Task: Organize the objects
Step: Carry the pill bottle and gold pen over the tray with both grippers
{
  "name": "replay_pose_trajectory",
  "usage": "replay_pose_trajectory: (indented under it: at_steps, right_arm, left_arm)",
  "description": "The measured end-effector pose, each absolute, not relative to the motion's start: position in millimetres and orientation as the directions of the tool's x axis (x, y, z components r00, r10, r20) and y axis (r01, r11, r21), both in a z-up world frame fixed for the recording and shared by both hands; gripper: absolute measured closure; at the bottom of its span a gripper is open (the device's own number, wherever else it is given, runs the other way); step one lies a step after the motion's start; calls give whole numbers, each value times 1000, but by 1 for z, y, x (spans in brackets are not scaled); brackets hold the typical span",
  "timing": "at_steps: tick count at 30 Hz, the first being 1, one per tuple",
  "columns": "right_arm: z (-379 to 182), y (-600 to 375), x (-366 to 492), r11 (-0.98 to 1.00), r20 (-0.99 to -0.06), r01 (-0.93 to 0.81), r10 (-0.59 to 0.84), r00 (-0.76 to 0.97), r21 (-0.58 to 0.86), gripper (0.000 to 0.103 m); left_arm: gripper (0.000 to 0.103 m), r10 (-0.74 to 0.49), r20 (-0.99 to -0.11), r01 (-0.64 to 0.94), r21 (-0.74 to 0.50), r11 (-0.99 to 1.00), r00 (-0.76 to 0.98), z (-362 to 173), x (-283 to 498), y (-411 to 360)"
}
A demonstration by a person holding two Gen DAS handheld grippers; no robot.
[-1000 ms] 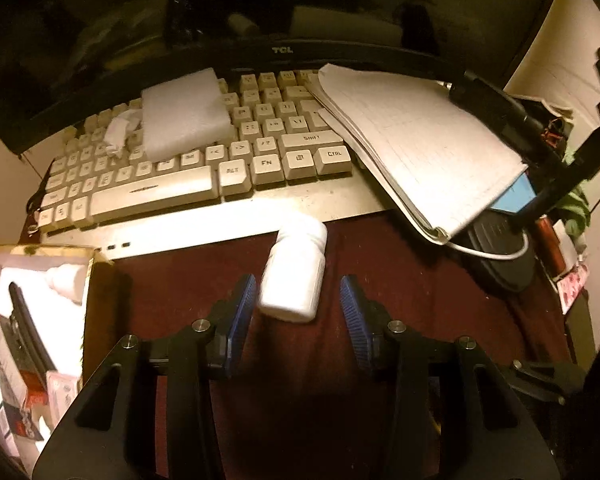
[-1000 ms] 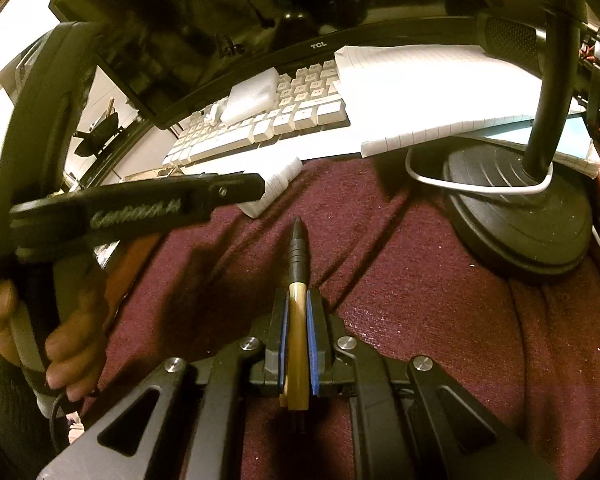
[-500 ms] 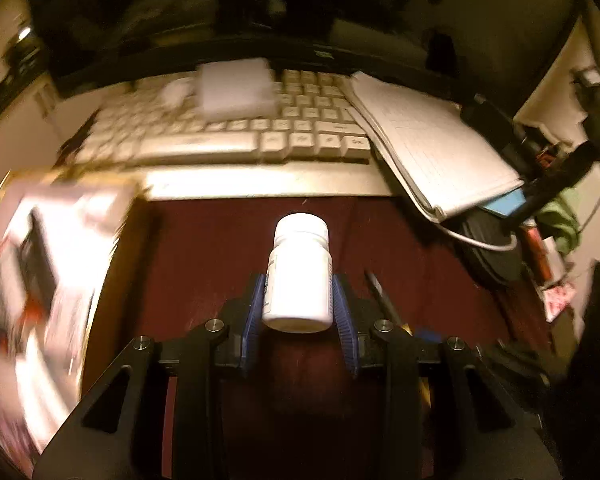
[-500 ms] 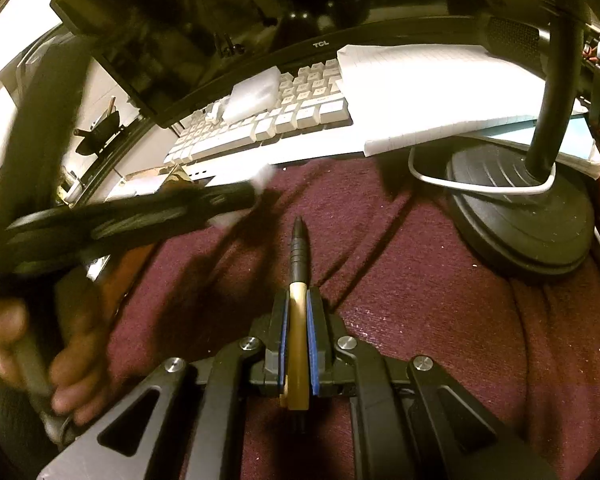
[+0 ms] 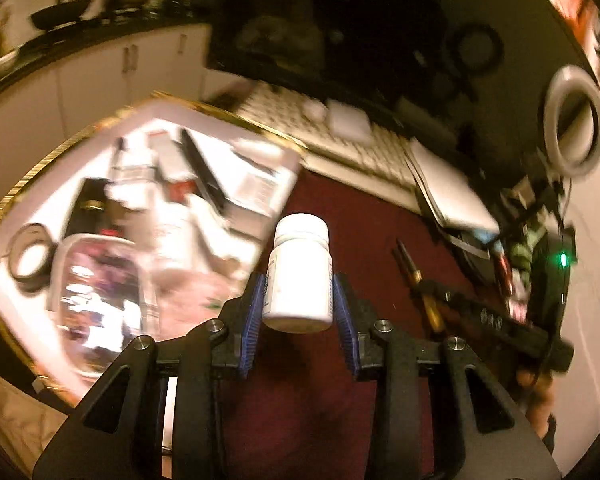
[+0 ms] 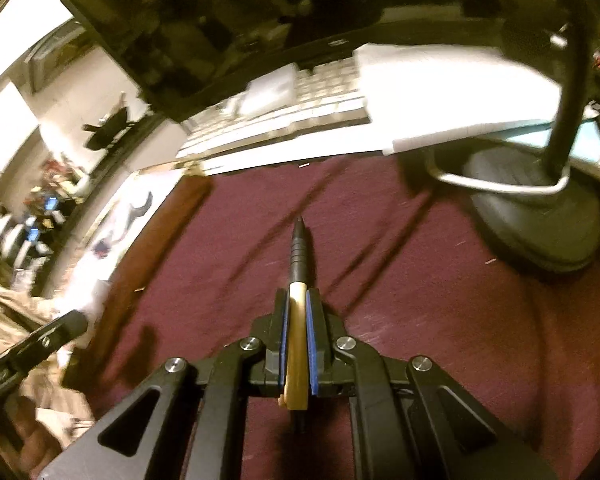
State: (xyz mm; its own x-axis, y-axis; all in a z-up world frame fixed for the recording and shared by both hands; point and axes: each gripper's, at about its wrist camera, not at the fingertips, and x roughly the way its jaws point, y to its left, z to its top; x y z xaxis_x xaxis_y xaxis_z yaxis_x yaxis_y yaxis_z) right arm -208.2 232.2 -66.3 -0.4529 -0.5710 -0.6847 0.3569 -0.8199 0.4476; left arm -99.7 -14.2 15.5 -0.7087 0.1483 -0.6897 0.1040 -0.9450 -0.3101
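My left gripper is shut on a white pill bottle, held clear of the maroon cloth, its cap pointing away from me. Just left of the bottle lies a white gold-rimmed tray with several items in it, blurred. My right gripper is shut on a pen with a tan barrel and a black tip pointing forward over the cloth. In the left wrist view the pen and the right gripper show at the right.
A pale keyboard lies below a dark monitor, with a white pad on its keys. An open notebook rests beside it. A black lamp base stands at the right. A ring light hangs at far right.
The left gripper closed on the white bottle, lifted it off the cloth and swung left toward the tray, rolling as it went. The right gripper kept still with the pen.
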Motion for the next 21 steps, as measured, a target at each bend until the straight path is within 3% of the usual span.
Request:
replay_pose_trajectory:
  at_steps: [9,15,21]
  right_arm:
    - [-24,166,-200,-755,-643,493,-641,-419,432,97]
    - [-11,111,-213,-696,-640,567,-686,-346,440,97]
    - [-5,46,-240,-658,-657,624,-696,-291,421,97]
  left_arm:
    - [69,-10,-658,288,-316,-904,-753,30,-93,-86]
    - [69,-111,-692,408,-280,-869,-713,26,-104,-135]
    - [69,-95,-705,434,-319,-843,-703,18,-123,-163]
